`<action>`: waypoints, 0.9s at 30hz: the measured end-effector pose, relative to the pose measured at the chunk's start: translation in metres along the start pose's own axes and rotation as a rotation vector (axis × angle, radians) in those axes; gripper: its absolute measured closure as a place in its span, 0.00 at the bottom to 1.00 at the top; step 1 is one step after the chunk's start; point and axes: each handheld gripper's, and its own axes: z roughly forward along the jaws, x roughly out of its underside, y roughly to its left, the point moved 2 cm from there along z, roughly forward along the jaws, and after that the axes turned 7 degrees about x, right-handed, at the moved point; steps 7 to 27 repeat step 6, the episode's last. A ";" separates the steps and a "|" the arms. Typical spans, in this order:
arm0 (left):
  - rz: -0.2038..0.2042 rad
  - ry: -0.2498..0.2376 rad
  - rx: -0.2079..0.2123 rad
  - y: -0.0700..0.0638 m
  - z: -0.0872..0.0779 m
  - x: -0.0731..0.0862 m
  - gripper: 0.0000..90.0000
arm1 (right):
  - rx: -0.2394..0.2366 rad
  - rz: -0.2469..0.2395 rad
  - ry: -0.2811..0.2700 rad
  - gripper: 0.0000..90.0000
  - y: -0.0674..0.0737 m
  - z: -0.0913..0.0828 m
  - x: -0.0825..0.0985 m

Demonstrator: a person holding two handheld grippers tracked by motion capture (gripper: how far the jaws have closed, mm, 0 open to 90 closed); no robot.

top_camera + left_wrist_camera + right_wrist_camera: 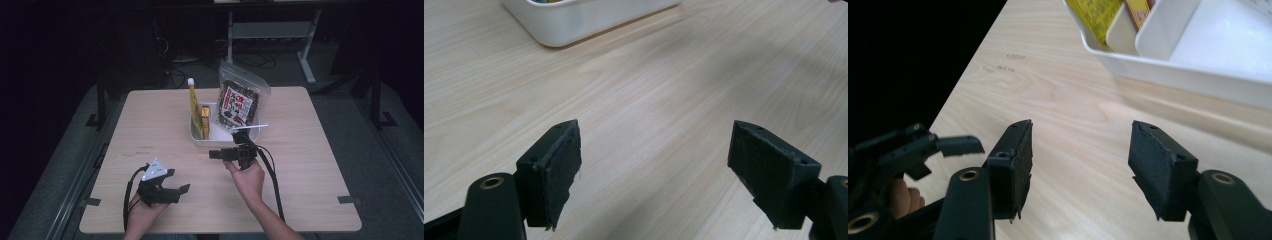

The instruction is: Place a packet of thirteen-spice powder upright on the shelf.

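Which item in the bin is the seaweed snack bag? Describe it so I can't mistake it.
Start at the wooden table and find the white bin near its far middle. On the bin's right side stands the seaweed snack bag, leaning up over the far rim. It is a clear pouch with dark contents and a red-and-white label, unlike the slim yellow packets at the left.

so on the one table (150, 125) I count one white tray (200, 140), two yellow packs (199, 116) standing in it, one snack bag (239, 102), plus two grippers (160, 185) total
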 end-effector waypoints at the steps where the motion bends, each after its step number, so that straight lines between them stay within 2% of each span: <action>1: 0.002 0.002 0.000 0.000 0.001 0.000 0.23 | -0.002 -0.001 0.002 0.46 -0.001 -0.001 0.003; 6: 0.000 0.000 0.004 0.000 0.001 0.000 0.21 | -0.025 -0.025 0.019 0.44 -0.006 -0.005 0.019; 27: 0.000 0.000 0.004 0.000 0.001 0.000 0.21 | -0.025 -0.025 0.019 0.44 -0.006 -0.005 0.019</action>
